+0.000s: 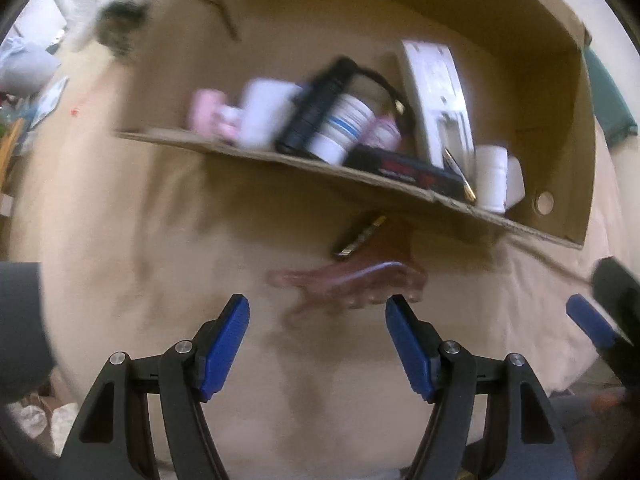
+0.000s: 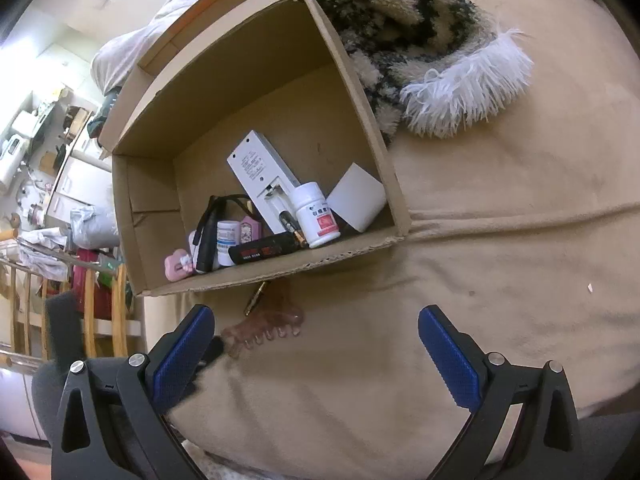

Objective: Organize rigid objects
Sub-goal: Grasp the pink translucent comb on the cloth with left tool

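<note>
Your left claw (image 1: 318, 312) hangs with its blue pads parted and nothing between them, just short of a translucent brown hair clip (image 1: 352, 280) lying on the tan blanket (image 1: 140, 220), while your right claw (image 2: 316, 326) stands wide and empty over the same cloth, the clip (image 2: 266, 326) by its left pad. Just beyond the clip, a dark, gold-tipped pen-like piece (image 2: 256, 298) pokes from under the near wall of an open cardboard box (image 2: 280, 272). Inside it sit a white remote (image 2: 262, 178), a white pill bottle (image 2: 316, 214), a black case (image 2: 264, 251) and small pink items (image 2: 176, 265); a shaggy black-and-cream rug (image 2: 400, 28) lies behind the box.
</note>
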A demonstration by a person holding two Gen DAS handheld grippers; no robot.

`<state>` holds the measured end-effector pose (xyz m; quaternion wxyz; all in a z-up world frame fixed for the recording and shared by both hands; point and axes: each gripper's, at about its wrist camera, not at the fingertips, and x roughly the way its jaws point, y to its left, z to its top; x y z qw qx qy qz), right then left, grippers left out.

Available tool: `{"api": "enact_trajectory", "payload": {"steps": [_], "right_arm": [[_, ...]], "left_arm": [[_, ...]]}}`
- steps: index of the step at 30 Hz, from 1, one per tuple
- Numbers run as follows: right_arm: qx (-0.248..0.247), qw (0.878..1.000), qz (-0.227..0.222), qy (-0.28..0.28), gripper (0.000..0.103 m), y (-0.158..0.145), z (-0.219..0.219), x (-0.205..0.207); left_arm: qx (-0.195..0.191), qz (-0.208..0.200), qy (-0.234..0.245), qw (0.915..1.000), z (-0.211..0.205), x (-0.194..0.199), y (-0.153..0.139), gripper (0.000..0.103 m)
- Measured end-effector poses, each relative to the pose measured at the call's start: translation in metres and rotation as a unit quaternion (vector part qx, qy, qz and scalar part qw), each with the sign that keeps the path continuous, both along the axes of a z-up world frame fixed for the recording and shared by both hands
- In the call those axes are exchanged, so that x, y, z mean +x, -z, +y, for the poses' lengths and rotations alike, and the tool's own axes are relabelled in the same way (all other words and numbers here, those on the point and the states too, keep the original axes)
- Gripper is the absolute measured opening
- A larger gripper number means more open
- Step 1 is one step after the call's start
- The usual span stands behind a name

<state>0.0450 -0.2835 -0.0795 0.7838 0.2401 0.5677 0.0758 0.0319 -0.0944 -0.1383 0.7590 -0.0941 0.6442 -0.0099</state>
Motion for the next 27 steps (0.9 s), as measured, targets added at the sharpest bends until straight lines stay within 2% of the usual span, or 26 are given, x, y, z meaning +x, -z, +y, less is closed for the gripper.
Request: {"api": "enact_trajectory", "payload": {"steps": [2, 7, 9, 14, 18, 19, 22, 27], "right_arm": [[0.003, 1.0, -0.004, 0.005, 0.103, -0.001, -0.002, 0.0], [0.015, 1.0, -0.001, 0.01, 0.103, 0.0, -0.004, 0.002], [0.018, 1.0, -0.001, 0.009, 0.103, 0.0, -0.004, 0.003], [0.022, 1.0, -0.003, 0.011, 0.103, 0.0, -0.003, 0.007], [0.025, 1.0, -0.005, 0.014, 0.103, 0.0, -0.004, 0.009], [0.024, 1.0, -0.005, 0.015, 0.103, 0.0, -0.004, 0.008], [0.025, 1.0, -0.005, 0.016, 0.103, 0.0, -0.005, 0.008], [0.02, 1.0, -0.006, 0.013, 0.103, 0.001, -0.004, 0.008]], "left_arm": [[0.001, 0.018, -0.009, 0.9998, -0.008, 0.007, 0.012, 0.079], [0.015, 0.042, -0.04, 0.9982, -0.018, 0.023, 0.029, 0.092], [0.025, 0.046, -0.04, 0.9978, -0.024, 0.029, 0.033, 0.103], [0.104, 0.062, -0.021, 0.9924, -0.054, 0.04, 0.048, 0.103], [0.096, 0.061, -0.039, 0.9928, -0.052, 0.045, 0.046, 0.103], [0.094, 0.06, -0.034, 0.9932, -0.051, 0.046, 0.046, 0.103], [0.086, 0.054, -0.022, 0.9945, -0.044, 0.053, 0.039, 0.092], [0.073, 0.06, 0.002, 0.9955, -0.031, 0.056, 0.034, 0.091]]}}
